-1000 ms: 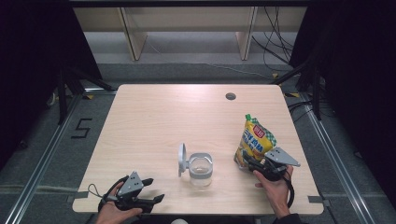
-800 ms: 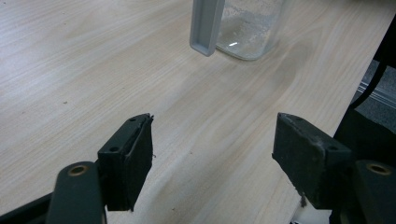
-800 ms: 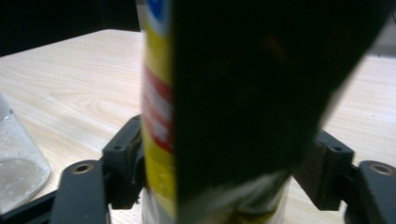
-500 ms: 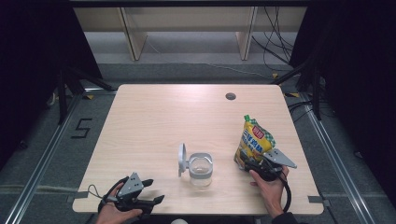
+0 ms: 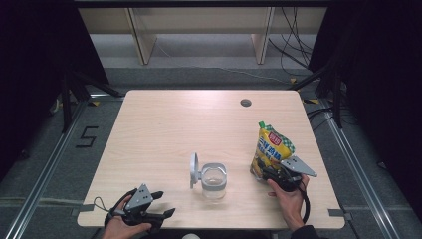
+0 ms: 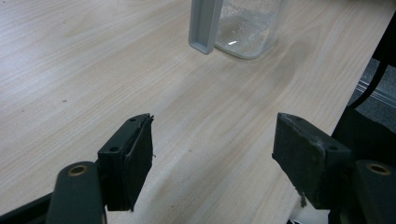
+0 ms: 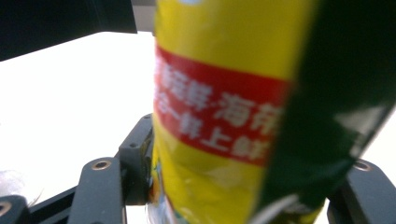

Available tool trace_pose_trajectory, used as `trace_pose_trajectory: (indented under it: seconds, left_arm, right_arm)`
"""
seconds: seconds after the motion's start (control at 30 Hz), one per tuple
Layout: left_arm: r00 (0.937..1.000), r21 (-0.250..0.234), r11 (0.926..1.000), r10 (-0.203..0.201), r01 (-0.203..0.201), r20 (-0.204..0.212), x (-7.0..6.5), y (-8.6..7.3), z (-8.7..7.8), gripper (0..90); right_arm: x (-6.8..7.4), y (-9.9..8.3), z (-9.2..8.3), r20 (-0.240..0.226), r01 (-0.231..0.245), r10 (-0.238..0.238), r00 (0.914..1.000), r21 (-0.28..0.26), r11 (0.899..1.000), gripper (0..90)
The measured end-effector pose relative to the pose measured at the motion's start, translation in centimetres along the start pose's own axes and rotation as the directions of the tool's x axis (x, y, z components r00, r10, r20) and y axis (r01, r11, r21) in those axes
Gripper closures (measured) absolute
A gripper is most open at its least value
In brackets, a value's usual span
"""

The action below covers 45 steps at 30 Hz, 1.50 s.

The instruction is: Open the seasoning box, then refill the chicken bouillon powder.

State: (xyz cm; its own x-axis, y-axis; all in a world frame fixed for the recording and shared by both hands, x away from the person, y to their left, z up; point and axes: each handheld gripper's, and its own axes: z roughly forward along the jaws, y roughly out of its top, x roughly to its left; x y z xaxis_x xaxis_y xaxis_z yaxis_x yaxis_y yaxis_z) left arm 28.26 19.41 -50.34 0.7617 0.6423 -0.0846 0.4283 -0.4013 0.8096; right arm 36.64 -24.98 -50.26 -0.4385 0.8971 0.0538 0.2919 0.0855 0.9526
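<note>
A: Where's the stuff, and how much room have I got?

B: My right gripper [image 5: 271, 175] is at the near right of the table [image 5: 199, 119], pinching the foot of the yellow pouch [image 5: 271, 147]. Jaws have just been closing on it; in the right gripper view the pouch [image 7: 219, 116] sits between the pads, left pad touching its side. Pouch stands upright, top tilted a bit away from me. It's near the right edge w/ a strip of bare wood beside it.

A: And the left?

B: My left gripper [image 5: 161, 211] is spread wide, nothing in it, resting near the front edge at the left corner. In the left gripper view the gripper [image 6: 212, 158] has bare wood between its jaws, and the table edge drops off at that view's right.

A: What's in between?

B: The clear jar [image 5: 214, 180], near the front at mid-table, grey lid [image 5: 194, 169] flipped up on its left side. Well apart from both grippers. The far half of the table is open, just a small round hole [image 5: 246, 103] near the back edge.

A: Surfaces?

B: Pale wood grain, matt. Pouch is glossy film, red band w/ white print, green checked top. Jar looks like see-through plastic, boxy w/ rounded corners. Pads are black, flat, scuffed.
</note>
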Motion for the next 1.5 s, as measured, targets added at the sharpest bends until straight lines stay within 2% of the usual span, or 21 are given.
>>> trace_pose_trajectory:
  seconds: [0.1, 0.2, 0.23, 0.27, 0.3, 0.37, 0.4, 0.43, 0.53, 0.7, 0.73, 0.83, 0.9, 0.93, 1.07, 1.23, 1.3, 1.33, 1.37, 1.4, 1.5]
  left_arm:
    - [0.9999, -0.014, 0.9998, -0.016, 0.016, 0.004, -0.1, 0.0, 0.0, 28.1]
    - [1.0000, -0.013, 0.9999, 0.006, -0.006, 0.008, 0.1, 0.1, -0.1, 28.1]
    - [1.0000, -0.012, 0.9999, 0.004, -0.004, 0.007, 0.1, 0.1, -0.1, 28.2]
    - [1.0000, -0.012, 0.9999, 0.004, -0.004, 0.007, 0.1, 0.1, -0.1, 28.2]
    - [1.0000, -0.012, 0.9999, 0.004, -0.003, 0.007, 0.1, 0.1, -0.1, 28.2]
    - [1.0000, -0.010, 1.0000, 0.002, -0.002, 0.009, 0.1, 0.2, -0.1, 28.2]
    - [0.9997, -0.007, 0.9997, -0.023, 0.023, 0.010, 0.0, 0.1, -0.1, 28.2]
    - [0.9996, -0.006, 0.9996, -0.027, 0.027, 0.011, 0.0, 0.1, -0.1, 28.2]
    - [0.9997, -0.008, 0.9997, -0.023, 0.023, 0.010, 0.0, 0.1, -0.1, 28.2]
    - [0.9993, -0.026, 0.9990, -0.037, 0.037, 0.005, -0.1, 0.2, 0.0, 28.2]
    - [0.9992, -0.029, 0.9988, -0.039, 0.039, 0.006, -0.1, 0.2, 0.1, 28.1]
    - [0.9999, -0.006, 0.9999, -0.012, 0.012, -0.006, 0.2, 0.2, 0.0, 28.2]
    - [0.9996, -0.022, 0.9994, -0.026, 0.026, 0.004, 0.1, 0.2, 0.0, 28.1]
    - [0.9997, -0.018, 0.9996, -0.024, 0.024, 0.004, 0.1, 0.2, -0.1, 28.2]
    - [0.9994, -0.021, 0.9991, -0.035, 0.035, 0.001, 0.0, 0.2, -0.1, 28.1]
    - [0.9999, -0.026, 0.9996, -0.008, 0.008, 0.010, 0.2, 0.2, -0.1, 28.1]
    - [0.9998, -0.020, 0.9997, -0.015, 0.015, 0.008, 0.2, 0.3, -0.1, 28.1]
    - [0.9998, -0.029, 0.9994, -0.017, 0.017, 0.006, 0.2, 0.2, 0.0, 28.1]
    - [0.9994, -0.033, 0.9989, -0.033, 0.033, 0.006, 0.1, 0.1, 0.0, 28.0]
    - [0.9997, -0.015, 0.9996, -0.025, 0.026, 0.003, 0.1, 0.2, -0.1, 28.1]
    - [0.9995, -0.023, 0.9993, -0.031, 0.031, 0.009, 0.1, 0.2, -0.1, 28.0]
  right_arm:
    - [-0.2, 0.2, -0.2, -0.014, 0.008, -0.008, 0.9999, 0.003, 1.000, 39.4]
    - [-0.4, 0.3, -0.5, -0.021, 0.036, -0.036, 0.9991, 0.004, 0.999, 39.9]
    - [-0.1, 0.3, -0.8, -0.025, -0.026, 0.026, 0.9994, 0.006, 1.000, 40.1]
    - [-0.3, 0.3, -0.8, -0.028, -0.001, 0.001, 0.9996, 0.000, 1.000, 40.2]
    - [-0.2, 0.4, -0.9, -0.034, -0.024, 0.023, 0.9992, -0.010, 1.000, 40.2]
    - [-0.2, 0.5, -1.0, -0.046, -0.008, 0.007, 0.9989, -0.019, 1.000, 40.3]
    - [0.0, 0.6, -1.0, -0.040, -0.014, 0.013, 0.9991, -0.018, 1.000, 40.4]
    - [-0.3, 0.6, -1.0, -0.063, 0.028, -0.029, 0.9976, -0.012, 1.000, 40.4]
    - [0.2, 0.4, -1.0, -0.055, -0.004, 0.005, 0.9985, 0.014, 1.000, 40.5]
    - [0.1, 0.6, -1.1, -0.071, 0.007, -0.007, 0.9974, -0.004, 1.000, 40.6]
    - [0.0, 0.6, -1.2, -0.056, 0.014, -0.014, 0.9983, -0.004, 1.000, 40.6]
    - [0.0, 0.7, -1.5, -0.054, 0.011, -0.011, 0.9985, -0.007, 1.000, 40.7]
    - [0.3, 0.8, -1.8, -0.066, -0.017, 0.018, 0.9977, 0.009, 1.000, 40.7]
    - [0.3, 0.9, -1.9, -0.059, 0.003, -0.003, 0.9982, -0.002, 1.000, 40.7]
    - [0.7, 1.2, -2.5, -0.090, -0.004, 0.003, 0.9959, -0.002, 1.000, 40.8]
    - [0.8, 1.4, -3.0, -0.115, 0.000, -0.001, 0.9934, -0.012, 1.000, 40.9]
    - [0.9, 1.4, -3.2, -0.114, -0.005, 0.003, 0.9934, -0.017, 1.000, 41.0]
    - [1.1, 1.4, -3.4, -0.119, -0.033, 0.030, 0.9925, -0.022, 0.999, 41.0]
    - [1.2, 1.5, -3.5, -0.122, -0.030, 0.027, 0.9921, -0.020, 0.999, 41.1]
    - [1.2, 1.6, -3.6, -0.123, -0.002, 0.000, 0.9925, -0.018, 1.000, 41.1]
    - [1.6, 1.9, -4.0, -0.144, 0.042, -0.048, 0.9884, -0.044, 0.998, 41.2]
